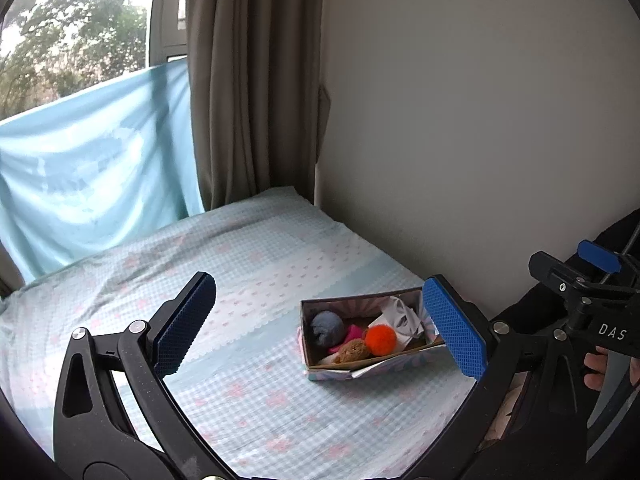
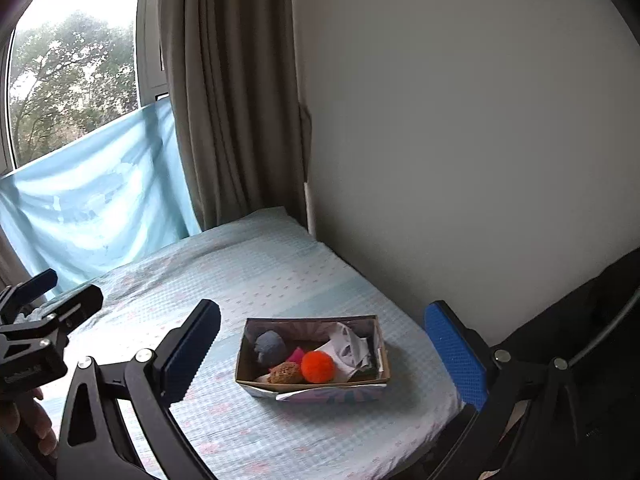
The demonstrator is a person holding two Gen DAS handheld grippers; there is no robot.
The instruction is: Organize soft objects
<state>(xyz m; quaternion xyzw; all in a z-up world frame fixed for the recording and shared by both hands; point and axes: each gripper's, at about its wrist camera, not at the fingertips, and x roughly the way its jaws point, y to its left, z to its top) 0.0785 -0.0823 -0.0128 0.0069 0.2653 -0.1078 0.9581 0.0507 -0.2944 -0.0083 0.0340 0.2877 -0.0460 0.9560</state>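
Note:
A small cardboard box (image 1: pixel 400 360) (image 2: pixel 320 390) sits on the bed near the wall. It holds a grey pompom (image 1: pixel 327 329) (image 2: pixel 271 347), an orange pompom (image 1: pixel 380 339) (image 2: pixel 318 367), a brown pompom (image 1: pixel 352 351) (image 2: pixel 285 373), a pink item (image 1: pixel 352 334) (image 2: pixel 297 354) and a crumpled white cloth (image 1: pixel 402 318) (image 2: pixel 352 350). My left gripper (image 1: pixel 320 326) is open and empty, held above the bed in front of the box. My right gripper (image 2: pixel 320 354) is open and empty, also hovering before the box. Each gripper shows at the edge of the other's view.
The bed has a light blue checked sheet (image 1: pixel 248 280) (image 2: pixel 256 272). A white wall (image 1: pixel 480 120) runs along its right side. A brown curtain (image 1: pixel 248 80), a window and a hanging blue cloth (image 1: pixel 92 168) stand at the far end.

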